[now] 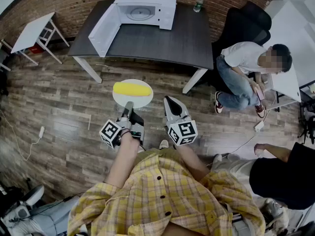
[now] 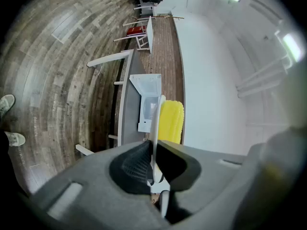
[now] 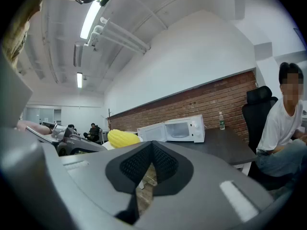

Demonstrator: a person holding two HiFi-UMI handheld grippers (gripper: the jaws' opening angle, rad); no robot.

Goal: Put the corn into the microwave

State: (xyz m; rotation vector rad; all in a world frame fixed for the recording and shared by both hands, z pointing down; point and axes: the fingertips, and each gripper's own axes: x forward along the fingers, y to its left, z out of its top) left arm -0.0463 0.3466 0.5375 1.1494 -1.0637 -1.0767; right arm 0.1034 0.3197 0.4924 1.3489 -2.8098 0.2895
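Observation:
A yellow corn cob (image 1: 132, 89) lies on a round white plate (image 1: 143, 99) held in the air over the wooden floor. My left gripper (image 1: 129, 105) is shut on the plate's near rim; in the left gripper view the plate (image 2: 156, 123) stands edge-on between the pads, with the corn (image 2: 171, 121) beyond them. To the right of the plate, my right gripper (image 1: 170, 100) is shut with nothing in it. The white microwave (image 1: 147, 8) stands at the back of a dark table (image 1: 162, 41) ahead, its door swung wide open to the left. The right gripper view shows the corn (image 3: 122, 138) and the microwave (image 3: 177, 128).
A person sits in a black chair (image 1: 248, 21) right of the table. A bottle (image 1: 198, 3) stands on the table's far right corner. A small white table (image 1: 33, 31) is at the far left. Cables and a power strip (image 1: 259, 126) lie on the floor at the right.

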